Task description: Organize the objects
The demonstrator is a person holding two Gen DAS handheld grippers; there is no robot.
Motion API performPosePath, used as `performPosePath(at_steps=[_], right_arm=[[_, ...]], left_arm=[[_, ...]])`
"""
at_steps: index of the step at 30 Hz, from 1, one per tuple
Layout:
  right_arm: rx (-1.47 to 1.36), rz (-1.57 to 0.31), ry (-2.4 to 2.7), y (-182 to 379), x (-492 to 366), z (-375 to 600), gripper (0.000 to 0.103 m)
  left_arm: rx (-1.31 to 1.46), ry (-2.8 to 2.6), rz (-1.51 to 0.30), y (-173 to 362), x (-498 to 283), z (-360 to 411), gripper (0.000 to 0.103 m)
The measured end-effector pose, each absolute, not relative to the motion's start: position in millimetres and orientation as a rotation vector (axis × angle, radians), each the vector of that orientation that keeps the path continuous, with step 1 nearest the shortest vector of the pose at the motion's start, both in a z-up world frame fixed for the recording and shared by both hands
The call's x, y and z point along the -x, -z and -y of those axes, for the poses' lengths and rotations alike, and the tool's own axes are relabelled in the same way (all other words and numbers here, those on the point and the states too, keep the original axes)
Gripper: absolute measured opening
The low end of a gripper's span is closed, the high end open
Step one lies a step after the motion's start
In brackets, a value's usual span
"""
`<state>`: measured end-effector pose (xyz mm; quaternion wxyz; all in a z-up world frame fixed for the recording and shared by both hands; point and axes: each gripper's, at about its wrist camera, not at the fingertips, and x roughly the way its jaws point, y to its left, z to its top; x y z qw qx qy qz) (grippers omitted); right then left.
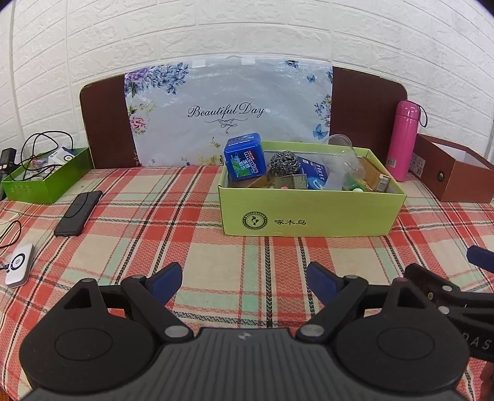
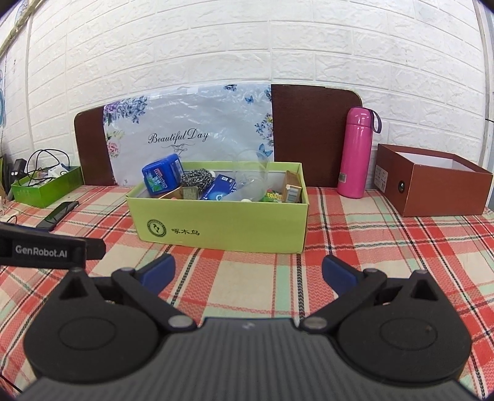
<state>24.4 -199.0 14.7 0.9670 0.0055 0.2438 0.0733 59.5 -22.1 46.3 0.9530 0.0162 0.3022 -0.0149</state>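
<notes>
Home tabletop, plaid tablecloth (image 1: pixel 191 222) spread under a green box (image 1: pixel 308 212) of household odds, pink flask (image 1: pixel 404 138) right of it, phone (image 1: pixel 78 212) left, white brick wall (image 1: pixel 247 27) behind

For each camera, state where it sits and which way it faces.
Left wrist: on the left gripper, aimed across the plaid table at the light green box; its open fingers show, plus the right gripper's tip at right.
Right wrist: on the right gripper, same heading; its open fingers show, the left gripper's arm at left.
Shared: box, pink bottle, brown box.
</notes>
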Motion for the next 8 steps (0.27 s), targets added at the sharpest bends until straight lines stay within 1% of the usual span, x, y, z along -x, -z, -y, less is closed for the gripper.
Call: performPosePath(at_steps=[8], right_arm=[[-0.012,-0.499,-0.159,-13.6,-22.2,195.4,0.103]], left_arm=[[-0.035,0.063,-0.606,-49.6,-55.2,25.3,0.091]])
